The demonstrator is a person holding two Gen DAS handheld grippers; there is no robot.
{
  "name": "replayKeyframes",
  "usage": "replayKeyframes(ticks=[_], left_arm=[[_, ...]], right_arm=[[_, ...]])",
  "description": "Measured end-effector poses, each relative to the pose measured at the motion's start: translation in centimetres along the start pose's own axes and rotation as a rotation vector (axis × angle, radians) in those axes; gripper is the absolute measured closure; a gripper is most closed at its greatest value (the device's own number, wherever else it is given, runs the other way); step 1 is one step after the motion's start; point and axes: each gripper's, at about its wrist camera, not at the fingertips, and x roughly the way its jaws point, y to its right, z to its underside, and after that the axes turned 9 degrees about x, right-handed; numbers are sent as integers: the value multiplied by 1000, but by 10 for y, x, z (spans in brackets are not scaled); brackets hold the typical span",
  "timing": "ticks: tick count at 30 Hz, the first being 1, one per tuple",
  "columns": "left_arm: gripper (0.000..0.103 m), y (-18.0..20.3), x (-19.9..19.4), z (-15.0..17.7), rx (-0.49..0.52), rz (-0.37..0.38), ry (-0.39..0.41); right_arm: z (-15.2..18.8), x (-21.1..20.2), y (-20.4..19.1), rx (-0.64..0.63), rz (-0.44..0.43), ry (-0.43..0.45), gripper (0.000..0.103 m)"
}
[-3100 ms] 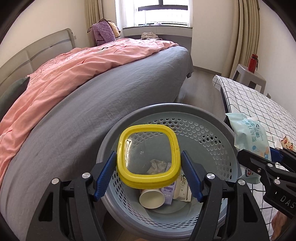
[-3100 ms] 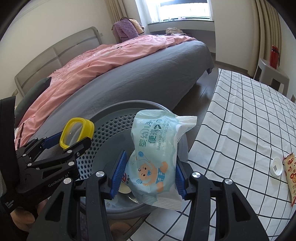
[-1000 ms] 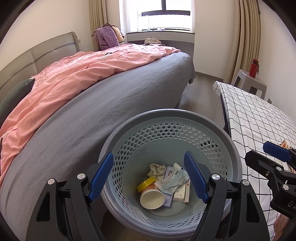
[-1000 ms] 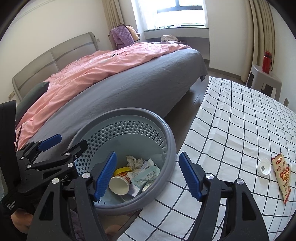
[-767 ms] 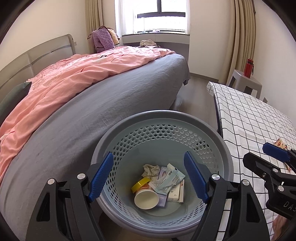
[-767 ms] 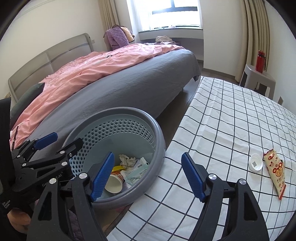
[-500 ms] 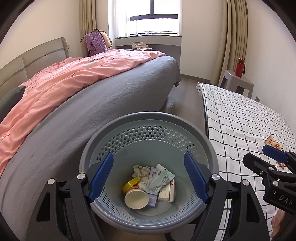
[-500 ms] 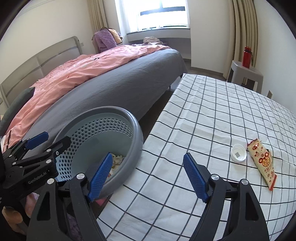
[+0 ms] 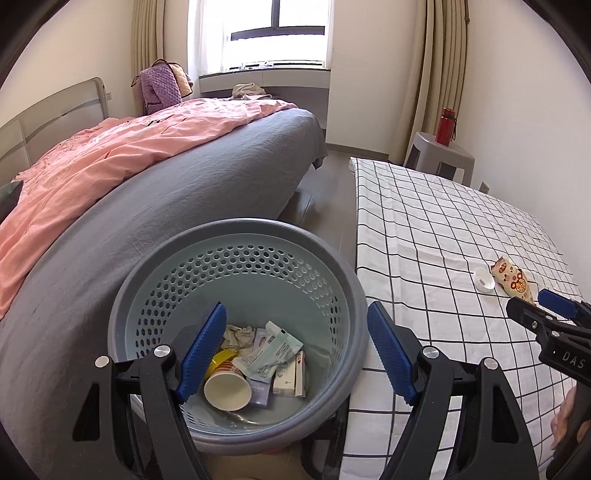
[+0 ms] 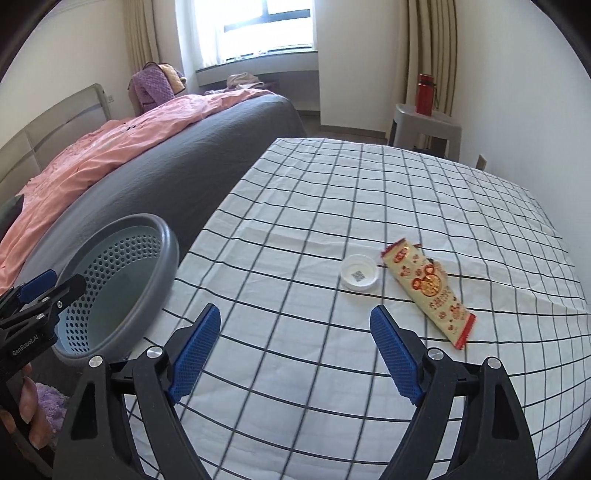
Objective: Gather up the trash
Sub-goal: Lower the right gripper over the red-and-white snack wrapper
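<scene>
Both jaws spread wide, empty. Snack wrapper [image 10: 428,286] on desk [image 10: 295,206]: likely light, thin, crinkly, slippery; pinch across middle. White cap [image 10: 359,277] beside it.

A sunlit window [image 9: 275,33] between beige curtains [image 9: 441,66] faces a grey bed [image 9: 207,177] with a pink duvet [image 9: 110,155].

A home bedroom: large bed [image 9: 207,173] with grey sheet and rumpled pink duvet [image 9: 110,155], padded headboard [image 9: 48,118] against the wall, curtained window [image 9: 258,33] with a deep sill, purple bag [image 9: 162,88] beside it. Nearby, a counter under a checked cloth [image 10: 332,206], a grey stool [image 10: 424,125] bearing a red bottle [image 10: 424,94], and a perforated wastebasket [image 9: 236,236] by the bed.
</scene>
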Motion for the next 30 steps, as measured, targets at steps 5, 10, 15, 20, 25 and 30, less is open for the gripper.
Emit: replayKeyframes(ticks=[5, 10, 15, 20, 25, 30], left_arm=[[27, 15, 2, -1, 18, 27, -3], [27, 24, 5, 0, 38, 50, -18], [27, 31, 8, 2, 59, 62, -28], [27, 35, 12, 3, 68, 69, -46], [27, 38, 18, 3, 77, 76, -66], [27, 44, 23, 5, 91, 79, -82]], right_arm=[[-6, -2, 41, 56, 60, 0, 20], [-12, 8, 77, 89, 101, -29, 20], [-18, 25, 101, 75, 138, -58, 20], [-25, 44, 112, 49, 142, -76, 20], [-30, 63, 113, 28, 145, -99, 20], [-31, 79, 109, -21, 167, -119, 24]])
